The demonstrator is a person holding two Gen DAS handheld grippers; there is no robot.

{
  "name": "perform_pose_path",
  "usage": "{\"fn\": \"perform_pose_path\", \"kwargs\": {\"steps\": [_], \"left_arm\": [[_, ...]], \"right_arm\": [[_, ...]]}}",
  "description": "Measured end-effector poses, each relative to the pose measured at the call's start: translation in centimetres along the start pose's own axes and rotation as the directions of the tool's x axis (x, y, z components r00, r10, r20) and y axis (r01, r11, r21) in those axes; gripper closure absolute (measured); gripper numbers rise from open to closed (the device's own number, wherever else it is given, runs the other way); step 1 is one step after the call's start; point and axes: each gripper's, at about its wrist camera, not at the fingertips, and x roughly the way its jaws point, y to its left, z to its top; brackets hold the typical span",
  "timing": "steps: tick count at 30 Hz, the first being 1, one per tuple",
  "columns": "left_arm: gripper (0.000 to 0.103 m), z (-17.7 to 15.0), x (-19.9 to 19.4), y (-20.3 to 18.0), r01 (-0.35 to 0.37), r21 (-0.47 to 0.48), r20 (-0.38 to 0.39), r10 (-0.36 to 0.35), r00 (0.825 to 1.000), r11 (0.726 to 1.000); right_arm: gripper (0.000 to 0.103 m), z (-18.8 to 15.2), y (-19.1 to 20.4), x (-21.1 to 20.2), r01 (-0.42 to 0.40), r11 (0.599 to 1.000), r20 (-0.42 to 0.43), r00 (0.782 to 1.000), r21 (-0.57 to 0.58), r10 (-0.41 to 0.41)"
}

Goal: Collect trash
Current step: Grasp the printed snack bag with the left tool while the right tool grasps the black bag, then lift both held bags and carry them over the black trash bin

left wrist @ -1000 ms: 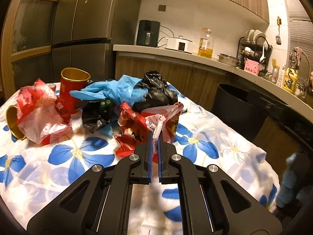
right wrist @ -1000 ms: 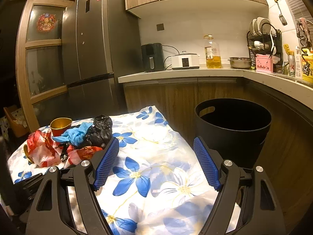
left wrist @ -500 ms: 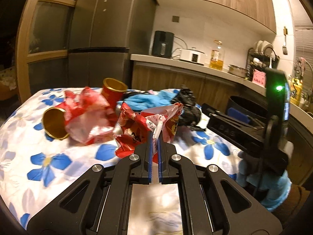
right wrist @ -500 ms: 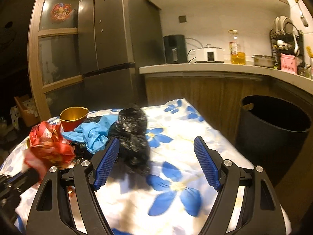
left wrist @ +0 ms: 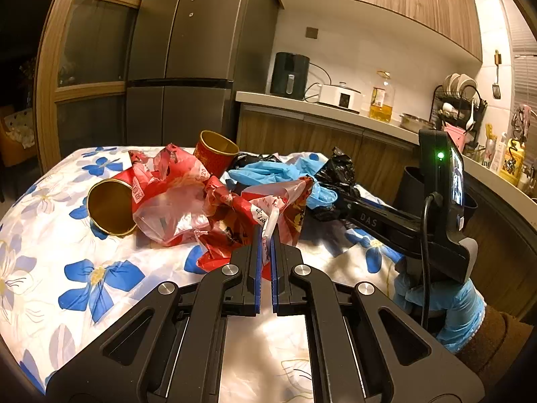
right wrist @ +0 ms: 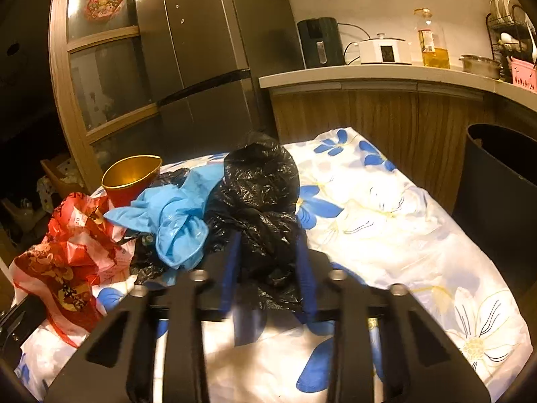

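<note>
Barely started, looks like: a red plastic bag (left wrist: 258, 208) is pinched in the left gripper (left wrist: 265, 235), the right gripper (right wrist: 266, 252) is being closed around a black bag (right wrist: 261, 201), while cups, gloves and wrappers are left on the tabletop (right wrist: 386, 228) and nothing is seen binned yet.

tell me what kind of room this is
Most likely a home kitchen: a tall fridge stands beside a counter with a cooker and oil bottle, and a dish rack sits further along.
</note>
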Motion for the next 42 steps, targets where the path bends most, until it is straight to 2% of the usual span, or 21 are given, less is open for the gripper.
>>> {"fn": "perform_pose_path", "kwargs": {"steps": [2, 5, 15, 28, 42], "left_arm": [[0.1, 0.0, 0.0, -0.1, 0.0, 0.001, 0.0, 0.0, 1.0, 1.0], [0.1, 0.2, -0.1, -0.2, -0.004, 0.005, 0.002, 0.004, 1.0, 1.0], [0.1, 0.5, -0.9, -2.5, 0.016, 0.03, 0.017, -0.017, 1.0, 0.999], [0.1, 1.8, -1.0, -7.1, 0.056, 0.079, 0.045, -0.059, 0.997, 0.995], [0.1, 5.4, 0.8, -14.4, 0.164, 0.158, 0.108, -0.182, 0.977, 0.974]], "right_arm": [[0.092, -0.1, 0.2, -0.5, 0.004, 1.0, 0.009, 1.0, -0.007, -0.004], [0.095, -0.1, 0.1, -2.1, 0.025, 1.0, 0.04, 0.999, -0.011, -0.024], [0.095, 0.3, -2.7, -8.5, 0.108, 0.994, 0.139, 0.984, 0.012, -0.109], [0.095, 0.9, -6.0, -14.5, 0.147, 0.987, 0.227, 0.961, 0.058, -0.156], [0.095, 1.8, -11.0, -18.4, 0.239, 0.963, 0.302, 0.915, 0.127, -0.267]]}}
